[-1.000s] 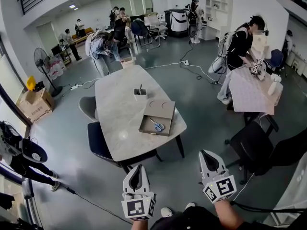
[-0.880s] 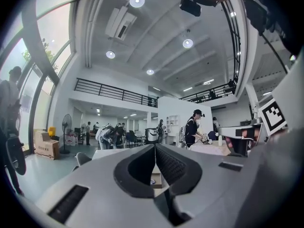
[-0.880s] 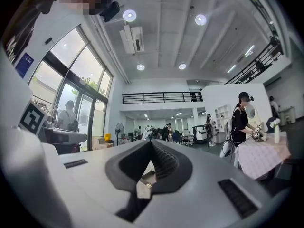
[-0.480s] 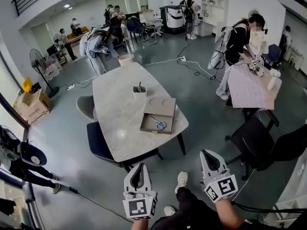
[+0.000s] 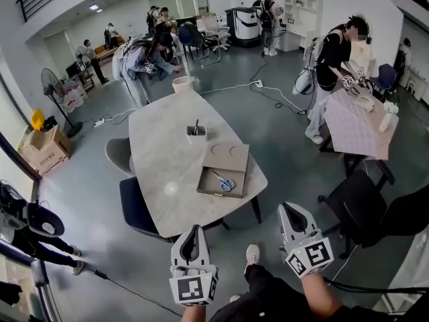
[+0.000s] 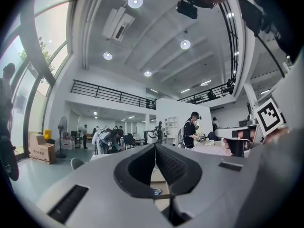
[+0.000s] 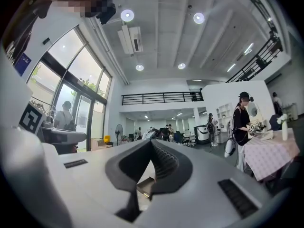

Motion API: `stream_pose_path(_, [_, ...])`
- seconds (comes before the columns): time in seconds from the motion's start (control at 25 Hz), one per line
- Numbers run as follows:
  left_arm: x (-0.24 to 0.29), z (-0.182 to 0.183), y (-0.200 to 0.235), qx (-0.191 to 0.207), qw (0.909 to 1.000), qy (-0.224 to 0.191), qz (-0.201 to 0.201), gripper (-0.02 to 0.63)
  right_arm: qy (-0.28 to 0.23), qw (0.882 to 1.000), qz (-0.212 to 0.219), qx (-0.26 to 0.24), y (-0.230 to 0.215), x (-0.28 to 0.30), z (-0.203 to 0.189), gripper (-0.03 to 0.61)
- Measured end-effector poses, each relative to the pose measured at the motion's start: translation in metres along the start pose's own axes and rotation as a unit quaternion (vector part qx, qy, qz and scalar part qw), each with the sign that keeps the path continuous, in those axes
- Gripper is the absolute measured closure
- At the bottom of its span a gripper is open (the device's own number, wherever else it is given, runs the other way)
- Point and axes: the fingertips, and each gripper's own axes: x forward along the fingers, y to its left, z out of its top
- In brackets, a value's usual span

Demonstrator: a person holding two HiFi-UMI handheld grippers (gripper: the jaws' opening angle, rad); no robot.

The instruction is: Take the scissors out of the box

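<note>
We held the left tongs (image 5: pixel 195 229) and the right tongs (image 5: pixel 287 207) low in front of us, well short of the counter (image 5: pixel 161 146), above the grey floor (image 5: pixel 100 247). Both were clenched on nothing: in the left gripper view the two ribbed pads met at their tips (image 6: pixel 155 145), and the right gripper view showed the same closed pair (image 7: pixel 152 140). The scissors (image 5: pixel 224 182), with blue handles, lay inside the shallow brown box (image 5: pixel 231 158), towards its near right part, and the tongs were well apart from them. The box sat open on the near right part of the pale counter, its right side close to the counter's edge. Farther along the counter stood a small white cup (image 5: pixel 196 134) with a dark stick in it, apart from the box. A dark chair (image 5: pixel 134 206) and a grey chair (image 5: pixel 115 154) were tucked against the counter's left side, and a black chair (image 5: pixel 352 210) stood on the floor to the right. One shoe (image 5: pixel 253 253) of ours showed between the two tongs. Far right, a person in black (image 5: pixel 335 52) bent over a second table with a checked cloth (image 5: pixel 355 129).
</note>
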Motion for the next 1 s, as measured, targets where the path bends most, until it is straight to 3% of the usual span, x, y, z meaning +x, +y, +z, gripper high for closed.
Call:
stream_pose_path(0.4, [0.087, -0.015, 0.025, -0.007, 0.9997, 0.017, 0.014, 0.597, 0.011, 1.0, 0.007, 0.009, -0.039, 0.079, -0.021, 0.581])
stream_pose_path(0.8, [0.19, 0.006, 0.032, -0.005, 0.9997, 0.007, 0.023, 0.597, -0.001, 1.0, 0.018, 0.005, -0.1, 0.167, -0.006, 0.581])
stream_pose_path(1.0, [0.22, 0.005, 0.04, -0.016, 0.9987, 0.017, 0.046, 0.597, 0.002, 1.0, 0.029, 0.002, -0.119, 0.197, -0.004, 0.581])
